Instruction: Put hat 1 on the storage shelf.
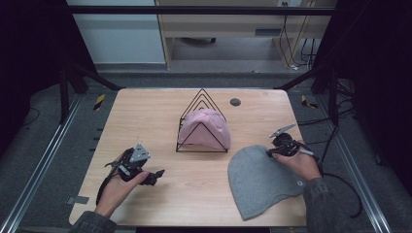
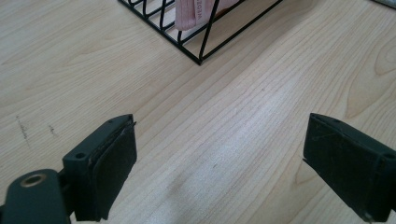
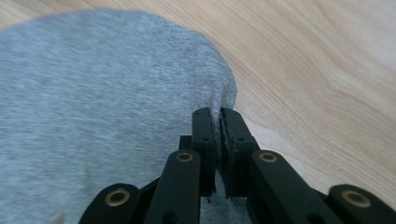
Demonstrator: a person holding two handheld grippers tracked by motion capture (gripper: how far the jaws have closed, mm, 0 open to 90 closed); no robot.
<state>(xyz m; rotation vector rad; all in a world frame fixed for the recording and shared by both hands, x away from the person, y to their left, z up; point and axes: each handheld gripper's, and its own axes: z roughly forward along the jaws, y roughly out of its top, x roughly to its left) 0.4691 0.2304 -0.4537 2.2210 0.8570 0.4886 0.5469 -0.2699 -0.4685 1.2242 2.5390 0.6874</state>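
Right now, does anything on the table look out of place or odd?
Nothing stands out. The grey hat lies flat, its edge pinched by the right gripper; the pink hat sits in the wire rack.

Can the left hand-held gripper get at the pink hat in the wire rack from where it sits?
Probably yes. The left hand-held gripper stands open over bare table, with nothing between it and the wire rack. The rack's black wires cross the pink hat, so an approach through an open side looks easier.
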